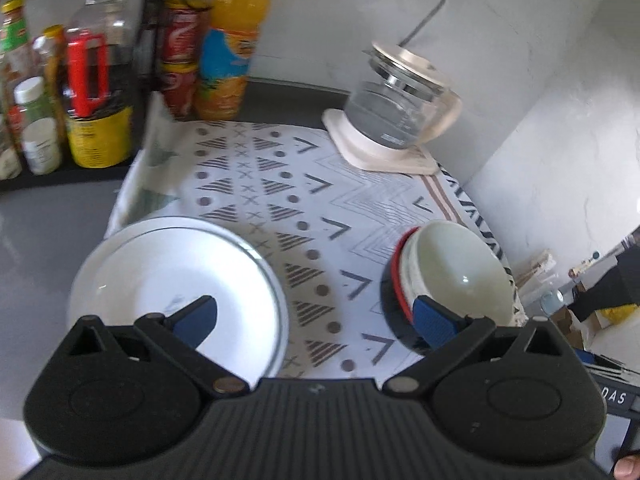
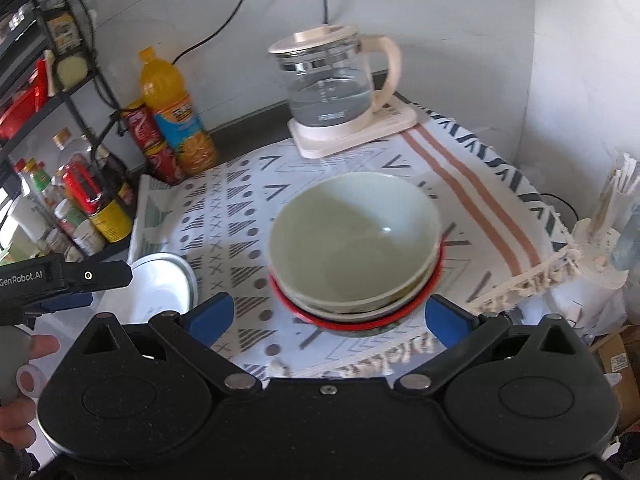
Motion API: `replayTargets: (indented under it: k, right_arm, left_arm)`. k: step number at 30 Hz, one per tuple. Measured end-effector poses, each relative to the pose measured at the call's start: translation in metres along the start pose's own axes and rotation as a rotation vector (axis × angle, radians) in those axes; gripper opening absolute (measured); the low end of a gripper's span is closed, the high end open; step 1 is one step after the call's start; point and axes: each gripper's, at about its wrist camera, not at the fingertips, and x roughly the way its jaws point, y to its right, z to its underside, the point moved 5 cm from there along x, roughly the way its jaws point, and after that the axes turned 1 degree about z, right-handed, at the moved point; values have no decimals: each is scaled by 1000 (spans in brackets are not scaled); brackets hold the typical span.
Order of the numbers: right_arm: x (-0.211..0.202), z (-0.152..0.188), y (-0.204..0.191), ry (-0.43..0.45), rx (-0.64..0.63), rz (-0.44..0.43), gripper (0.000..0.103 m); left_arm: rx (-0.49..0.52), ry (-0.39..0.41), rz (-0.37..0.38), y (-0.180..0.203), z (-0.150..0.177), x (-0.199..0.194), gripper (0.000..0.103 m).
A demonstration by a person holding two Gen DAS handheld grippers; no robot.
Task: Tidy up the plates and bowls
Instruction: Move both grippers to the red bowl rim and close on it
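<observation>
Tongs state: left tongs and right tongs both spread wide, gripping nothing. Green bowl sits atop stacked dishes on a red plate, on the patterned cloth. White plate lies well apart, left.

Both fisheye views look forward and down over a patterned cloth toward the wall corner. The left wrist view sits closer; each shows the kettle and bowl stack.
</observation>
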Motion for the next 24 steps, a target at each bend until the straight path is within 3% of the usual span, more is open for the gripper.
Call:
replayTargets:
  k: [13,18,24]
  right_arm:
    - [24,-11,49,-35,68,-8,102]
    - [40,-15,63,-65,83,-14,94]
    - [65,-18,78,-123,111,-25,77]
  left_arm:
    - [17,-59,50,46,-7,54,101]
    - [-17,-90,68,55,-6,74,100]
    - [-38,-133,77,64,-5,100,96]
